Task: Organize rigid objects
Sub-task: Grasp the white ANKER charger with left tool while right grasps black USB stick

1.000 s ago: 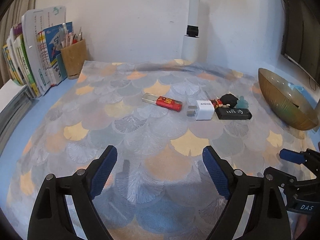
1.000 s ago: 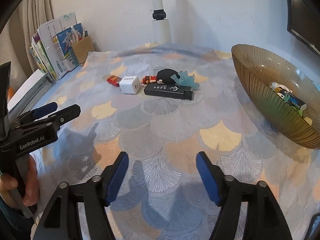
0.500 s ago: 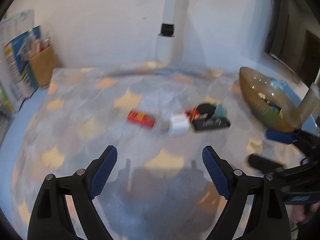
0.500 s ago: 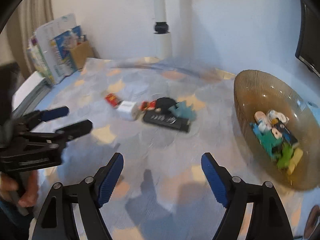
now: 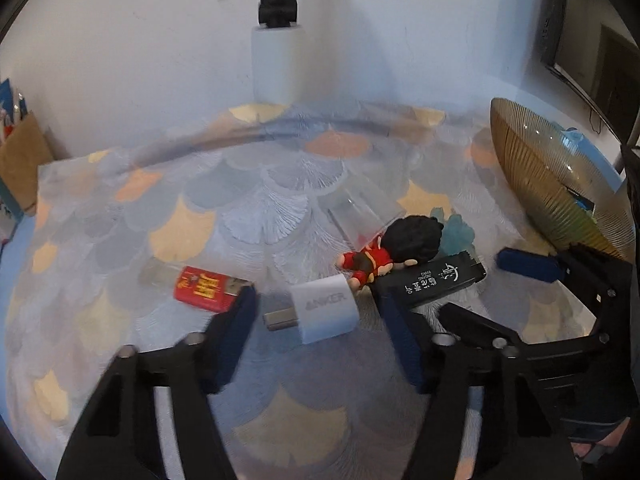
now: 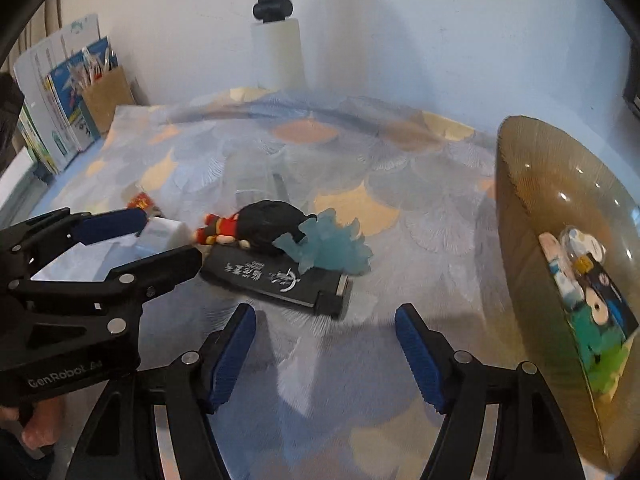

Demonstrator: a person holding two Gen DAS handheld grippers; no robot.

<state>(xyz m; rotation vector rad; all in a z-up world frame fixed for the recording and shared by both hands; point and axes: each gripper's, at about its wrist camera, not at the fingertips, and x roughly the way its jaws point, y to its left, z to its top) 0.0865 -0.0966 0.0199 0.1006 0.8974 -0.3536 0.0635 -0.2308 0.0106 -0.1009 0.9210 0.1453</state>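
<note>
1. Red plastic shows first: a red lighter (image 5: 206,290) with a clear end lies flat on the scale-patterned cloth (image 5: 256,208), touching the tip of the left claw's (image 5: 318,320) left finger (image 5: 236,332) on its outer side.
2. Between the blue pads of that left claw sits a white charger (image 5: 326,312), prongs towards the left finger. The jaws are closing around it, but gaps remain on both sides, so nothing is gripped.
3. Just past the left claw's right fingertip lies a black stick with white lettering (image 5: 434,280), angled away to the right. A small figure in red with a big black head (image 5: 384,254) rests against its far edge, and a pale blue translucent toy (image 6: 326,246) sits beside that head.
4. The right claw (image 6: 326,344) hovers with the black stick just ahead of its fingertips, the stick's near end towards the gap. Its jaws are closing yet stand wide, with only cloth between them.
5. To the right of the right claw, near but apart, a ribbed amber glass bowl (image 6: 520,200) holds several small colourful items (image 6: 588,292).
6. Far left of both claws, books (image 6: 60,92) and a cardboard pen holder (image 6: 108,96) stand by the wall.
</note>
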